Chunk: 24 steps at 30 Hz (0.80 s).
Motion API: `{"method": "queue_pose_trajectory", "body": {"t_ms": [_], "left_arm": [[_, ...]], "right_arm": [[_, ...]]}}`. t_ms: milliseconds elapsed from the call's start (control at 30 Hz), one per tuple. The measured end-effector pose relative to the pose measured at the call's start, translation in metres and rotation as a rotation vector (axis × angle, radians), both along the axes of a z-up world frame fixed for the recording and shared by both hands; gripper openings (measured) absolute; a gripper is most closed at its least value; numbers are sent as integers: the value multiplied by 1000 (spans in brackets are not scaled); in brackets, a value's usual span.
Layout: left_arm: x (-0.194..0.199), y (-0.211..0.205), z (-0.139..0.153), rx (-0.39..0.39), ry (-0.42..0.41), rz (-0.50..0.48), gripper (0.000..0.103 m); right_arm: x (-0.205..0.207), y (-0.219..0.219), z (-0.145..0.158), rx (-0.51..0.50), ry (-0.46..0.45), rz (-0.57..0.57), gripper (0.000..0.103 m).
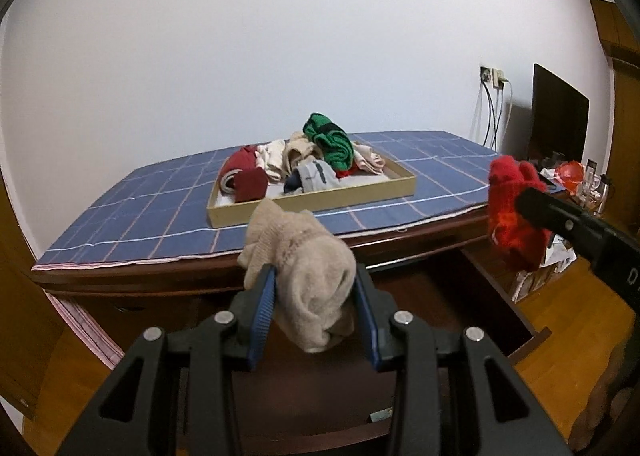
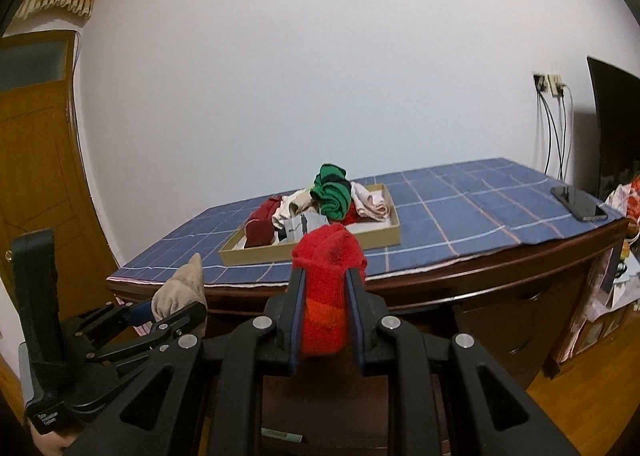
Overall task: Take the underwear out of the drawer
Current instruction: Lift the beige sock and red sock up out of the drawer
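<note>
- Left wrist view: the left gripper (image 1: 316, 296) pinches a beige bundle (image 1: 306, 276) between its blue pads, held in the air in front of the desk's near edge.
- At the right of this view the right gripper (image 1: 524, 208) clamps a red bundle (image 1: 512, 212), level with the right end of the desk (image 1: 420, 232).
- On the blue checked cloth (image 1: 140, 216) sits a shallow cardboard tray (image 1: 320, 202), already heaped with rolled underwear: green (image 1: 330, 140), dark red (image 1: 250, 184), cream and grey pieces.
- Below the right of the desk an open drawer (image 1: 532, 332) juts toward the camera; its inside is too dark to tell whether anything is left.
- Right wrist view: the right gripper (image 2: 326, 312) has its jaws pressed on the red bundle (image 2: 326, 288), which stands up above the pads; the left gripper (image 2: 168, 312) with the beige bundle (image 2: 180, 292) is low at the left.
- A phone (image 2: 580, 204) lies near the cloth's far right corner, well apart from the tray (image 2: 312, 250).
- My judgement: both pieces are out of the drawer and only need carrying over the desk edge to the tray. Bare cloth lies left, right and near of the tray, so there is room; the desk's front edge and the drawer's front are what to keep clear of.
</note>
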State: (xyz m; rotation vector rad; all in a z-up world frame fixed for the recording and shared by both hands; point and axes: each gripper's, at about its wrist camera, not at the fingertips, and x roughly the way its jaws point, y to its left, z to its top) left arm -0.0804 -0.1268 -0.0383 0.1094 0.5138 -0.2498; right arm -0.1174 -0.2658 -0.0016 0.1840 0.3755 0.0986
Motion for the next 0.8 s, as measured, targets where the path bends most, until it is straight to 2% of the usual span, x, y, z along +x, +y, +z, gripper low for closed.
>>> {"method": "queue_pose_trajectory", "body": {"t_ms": [800], "left_arm": [[0, -4, 32, -11, -83, -7, 38]], "right_arm": [[5, 6, 27, -14, -59, 17, 22]]}}
